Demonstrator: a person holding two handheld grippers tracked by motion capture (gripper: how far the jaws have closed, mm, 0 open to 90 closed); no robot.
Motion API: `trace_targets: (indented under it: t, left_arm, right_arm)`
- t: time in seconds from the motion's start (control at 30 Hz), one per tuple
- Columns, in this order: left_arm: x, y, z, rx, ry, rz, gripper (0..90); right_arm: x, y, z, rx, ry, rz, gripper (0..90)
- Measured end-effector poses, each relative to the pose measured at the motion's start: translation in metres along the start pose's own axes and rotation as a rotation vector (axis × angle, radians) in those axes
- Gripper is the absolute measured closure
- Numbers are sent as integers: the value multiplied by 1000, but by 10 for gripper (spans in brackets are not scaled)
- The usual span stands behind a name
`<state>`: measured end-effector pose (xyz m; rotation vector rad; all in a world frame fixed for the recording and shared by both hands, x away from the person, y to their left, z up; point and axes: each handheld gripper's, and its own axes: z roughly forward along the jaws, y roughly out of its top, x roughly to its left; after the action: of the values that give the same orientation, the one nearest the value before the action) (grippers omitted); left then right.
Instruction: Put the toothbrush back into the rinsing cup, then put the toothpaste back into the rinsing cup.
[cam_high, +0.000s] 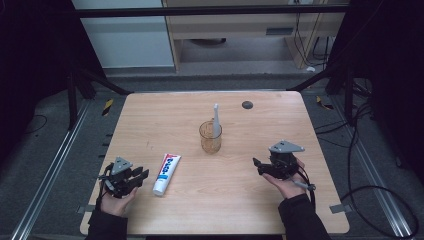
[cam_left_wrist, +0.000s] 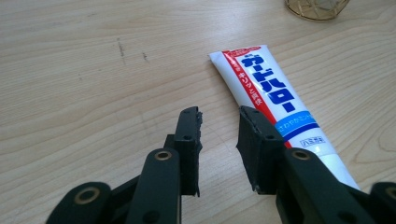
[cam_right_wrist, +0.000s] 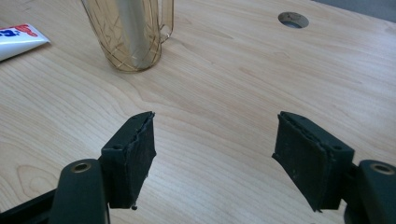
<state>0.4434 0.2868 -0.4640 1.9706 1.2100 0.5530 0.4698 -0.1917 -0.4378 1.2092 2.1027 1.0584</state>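
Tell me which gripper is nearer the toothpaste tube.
The left gripper. Its jaws sit right beside the toothpaste tube, with nothing between them. The right gripper is on the far side of the table, below the cup.

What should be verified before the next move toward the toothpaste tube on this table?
1. Toothpaste tube lies flat on the wooden table, apart from other things: ok.
2. Left gripper straddles the tube: not ok. Its jaws stand at a narrow gap with nothing between them, and the tube lies beside one jaw.
3. Right gripper is wide open and empty above bare wood: ok.
4. Amber glass mug is upright with the white stick standing in it, away from both grippers: ok.
5. Tube cap is closed: cannot tell.
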Motion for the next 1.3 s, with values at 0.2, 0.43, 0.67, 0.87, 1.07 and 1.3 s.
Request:
trace_targets:
  t: [0.2, 0.43, 0.67, 0.87, 1.07, 1.3]
  left_arm:
    - [-6, 5, 0, 9, -19, 6, 617]
    - [-16, 15, 1, 22, -39, 23, 502]
    - [-25, 34, 5, 42, -48, 47, 379]
    - [-35, 49, 10, 63, -55, 68, 340]
    - [-42, 56, 21, 113, -62, 82, 329]
    - [-43, 60, 28, 155, -54, 84, 325]
  right_arm:
    - [-4, -8, -6, 12, -27, -11, 287]
    - [-11, -15, -10, 18, -42, -3, 285]
    - [-14, -16, -11, 21, -47, 4, 279]
    - [-16, -17, -12, 25, -55, 6, 276]
    - [-19, -20, -10, 37, -59, 10, 273]
    - [-21, -26, -5, 61, -63, 9, 273]
